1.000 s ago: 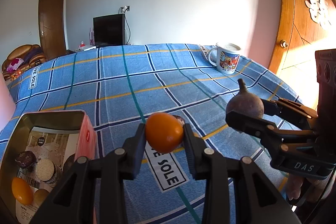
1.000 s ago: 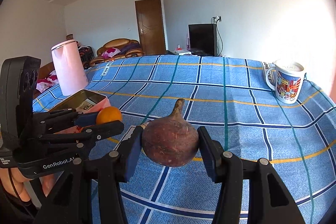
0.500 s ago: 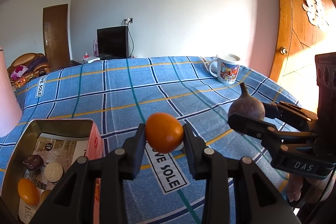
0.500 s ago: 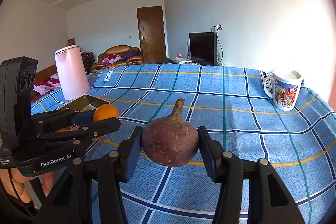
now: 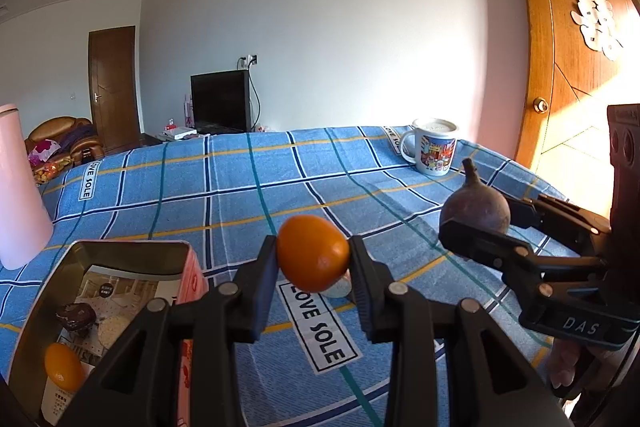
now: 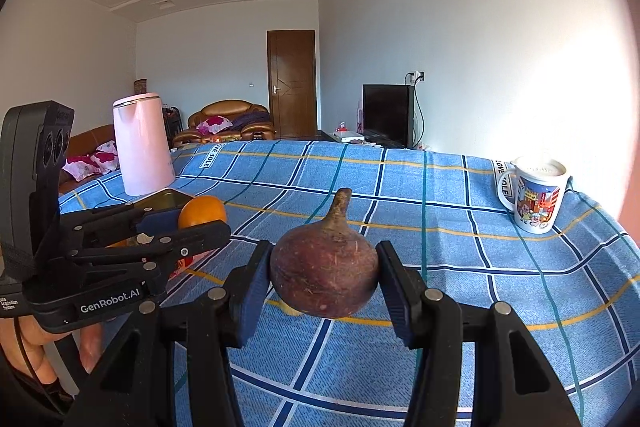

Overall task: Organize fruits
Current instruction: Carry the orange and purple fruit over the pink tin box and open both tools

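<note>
My left gripper [image 5: 313, 259] is shut on an orange fruit [image 5: 312, 258] and holds it above the blue checked tablecloth, just right of an open metal tin [image 5: 120, 251]. The tin holds another orange fruit [image 5: 62, 372], a dark fruit [image 5: 76, 315] and a pale round one [image 5: 110, 329]. My right gripper [image 6: 325, 277] is shut on a dark purple-brown fruit with a stem [image 6: 325, 273], held above the cloth. That fruit also shows in the left wrist view [image 5: 475, 207]. The orange fruit shows in the right wrist view [image 6: 202, 211].
A pink kettle [image 6: 141, 143] stands behind the tin at the left. A printed mug [image 6: 536, 199] stands at the far right of the table. A small pale object [image 5: 338, 289] lies on the cloth under the orange fruit. A wooden door [image 5: 576, 67] is at the right.
Both grippers have risen and tilted upward with their fruits still held; more of the room and the pink kettle come into view.
</note>
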